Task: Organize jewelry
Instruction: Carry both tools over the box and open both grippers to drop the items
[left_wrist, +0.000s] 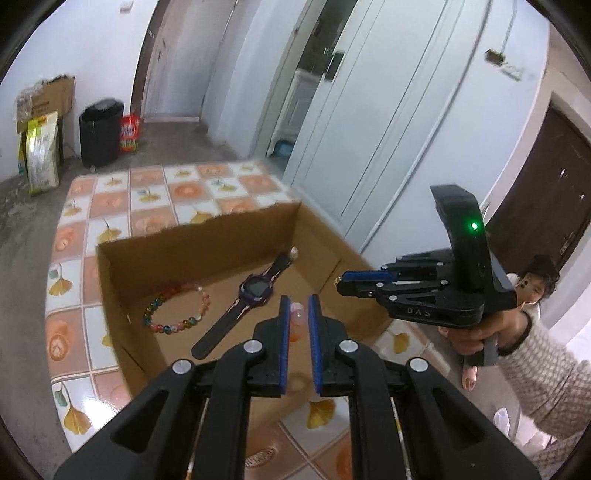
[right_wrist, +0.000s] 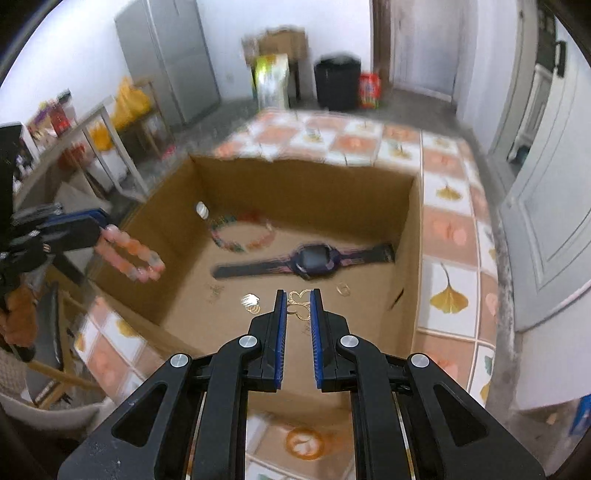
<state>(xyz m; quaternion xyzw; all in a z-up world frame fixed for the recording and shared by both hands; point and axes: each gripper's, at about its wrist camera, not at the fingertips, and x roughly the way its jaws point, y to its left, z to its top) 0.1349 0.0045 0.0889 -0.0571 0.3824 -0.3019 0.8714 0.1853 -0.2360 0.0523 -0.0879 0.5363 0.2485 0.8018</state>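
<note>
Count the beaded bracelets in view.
2. The multicoloured beaded bracelet lies on the cardboard box floor; the pink-orange beaded bracelet hangs from the left gripper beside the box.

a cardboard box (left_wrist: 155, 254) sits on the tiled table (left_wrist: 110, 206).

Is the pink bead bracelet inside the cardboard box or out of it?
Out. The left gripper holds the pink bead bracelet in the air by the cardboard box, left of its wall.

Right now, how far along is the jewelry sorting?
Done: beaded bracelet, watch and small gold pieces lie in the cardboard box. In hand: left gripper grips a pink bracelet, right gripper pinches a gold chain. Left: setting those two down.
</note>
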